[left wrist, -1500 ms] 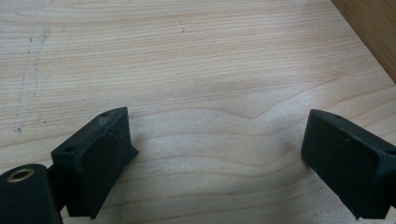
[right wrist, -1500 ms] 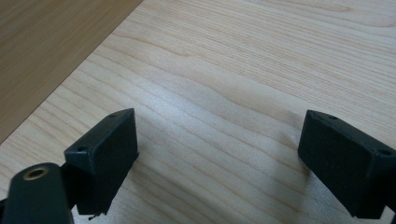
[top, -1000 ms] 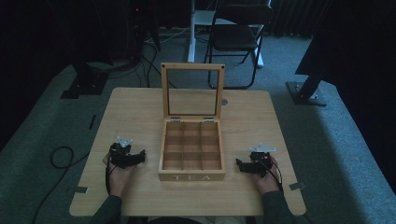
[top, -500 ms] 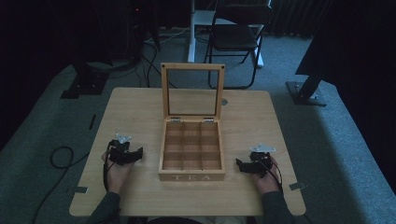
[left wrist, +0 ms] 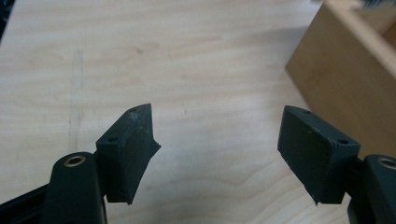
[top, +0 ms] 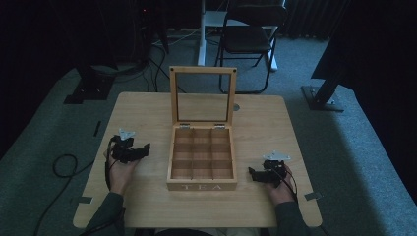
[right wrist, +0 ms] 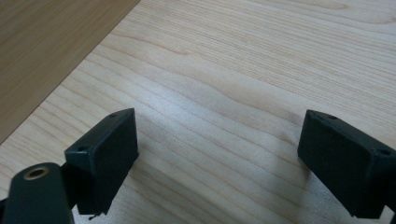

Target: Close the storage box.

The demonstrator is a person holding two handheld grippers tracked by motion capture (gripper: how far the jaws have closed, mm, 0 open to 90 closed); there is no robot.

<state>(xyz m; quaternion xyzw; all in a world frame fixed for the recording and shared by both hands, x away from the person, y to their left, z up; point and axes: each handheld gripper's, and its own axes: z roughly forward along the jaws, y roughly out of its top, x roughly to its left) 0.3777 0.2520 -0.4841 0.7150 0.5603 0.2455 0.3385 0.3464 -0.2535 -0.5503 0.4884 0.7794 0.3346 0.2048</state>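
Jaws apart, empty, flanking tea box (top: 201,184)

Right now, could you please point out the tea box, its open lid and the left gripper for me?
tea box (top: 202,186): high view, front wall bearing the lettering.
open lid (top: 202,71): high view, top rail of the upright frame.
left gripper (top: 145,148): high view, between its jaw tips.

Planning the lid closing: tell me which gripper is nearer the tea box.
Right, by a small margin. The right gripper sits just off the tea box near its front corner; the left gripper hangs slightly farther off its other side, jaws having just narrowed, empty.
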